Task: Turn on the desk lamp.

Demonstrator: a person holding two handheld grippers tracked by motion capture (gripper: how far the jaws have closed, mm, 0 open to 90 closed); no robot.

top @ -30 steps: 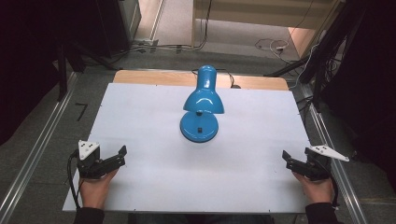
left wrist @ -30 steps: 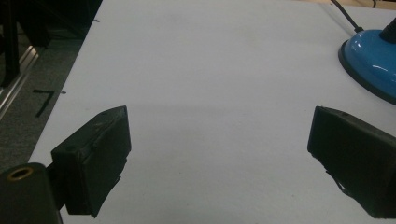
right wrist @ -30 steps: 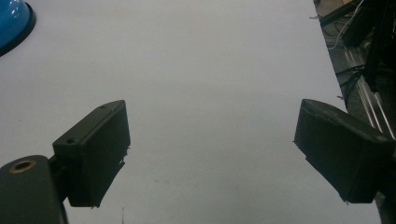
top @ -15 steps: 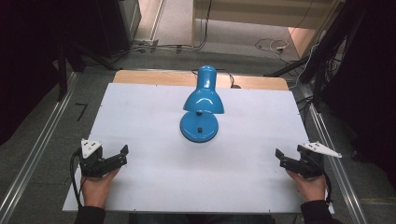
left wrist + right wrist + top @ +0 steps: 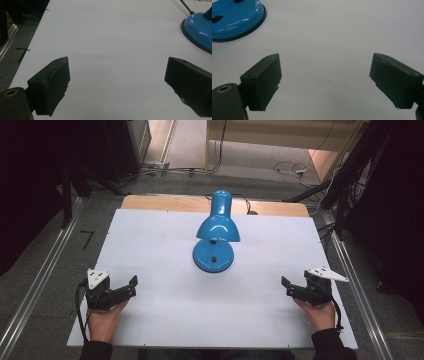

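Note:
A blue desk lamp (image 5: 216,231) stands in the middle of the white tabletop (image 5: 160,240), its round base (image 5: 213,257) toward me and its shade bent over the base. My left gripper (image 5: 131,287) rests low at the near left, open, with nothing between its jaws. In the left gripper view (image 5: 117,67) the lamp base (image 5: 200,28) lies far off at the upper right. My right gripper (image 5: 287,288) sits at the near right, open and holding nothing. In the right gripper view (image 5: 324,62) the lamp base (image 5: 234,18) shows at the upper left.
The lamp's black cord (image 5: 186,7) runs off behind the base. A wooden strip (image 5: 165,202) borders the table's far edge. Metal rails (image 5: 35,285) flank both sides. Cables (image 5: 295,170) lie on the floor beyond.
My right gripper has slid a little to the left, toward the lamp. The left gripper has barely shifted. The lamp has not moved.

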